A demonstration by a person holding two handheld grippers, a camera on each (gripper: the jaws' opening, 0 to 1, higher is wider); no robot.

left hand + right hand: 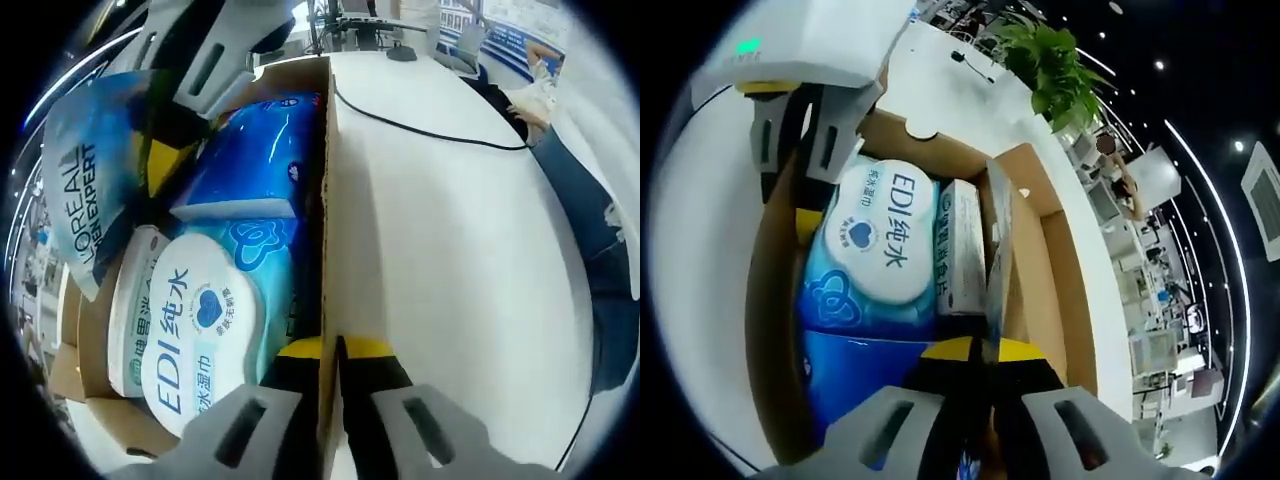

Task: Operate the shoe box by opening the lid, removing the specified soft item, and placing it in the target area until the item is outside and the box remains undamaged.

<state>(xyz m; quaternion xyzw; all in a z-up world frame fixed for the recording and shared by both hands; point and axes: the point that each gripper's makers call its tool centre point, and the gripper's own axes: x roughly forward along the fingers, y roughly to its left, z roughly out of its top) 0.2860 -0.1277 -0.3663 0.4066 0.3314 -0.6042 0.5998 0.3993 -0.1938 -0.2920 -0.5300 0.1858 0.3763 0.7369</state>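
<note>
An open cardboard shoe box (326,180) lies on a white table (450,270). My left gripper (330,352) is shut on its right wall. Inside lie an EDI wet-wipes pack (200,330) and a blue soft pack (262,150). My right gripper (190,85) comes in at the upper left, holding a blue L'Oréal Men Expert pouch (80,190) over the box's left side. In the right gripper view that pouch (996,250) shows edge-on, standing up from my right gripper (985,352), which is shut on it. Below it are the box (770,300), the wipes pack (880,250) and a white carton (960,245).
A black cable (420,128) runs across the table beyond the box. A person's blue sleeve (590,230) is at the table's right edge. A potted plant (1050,60) and office desks stand behind. My left gripper (805,140) grips the box's far wall.
</note>
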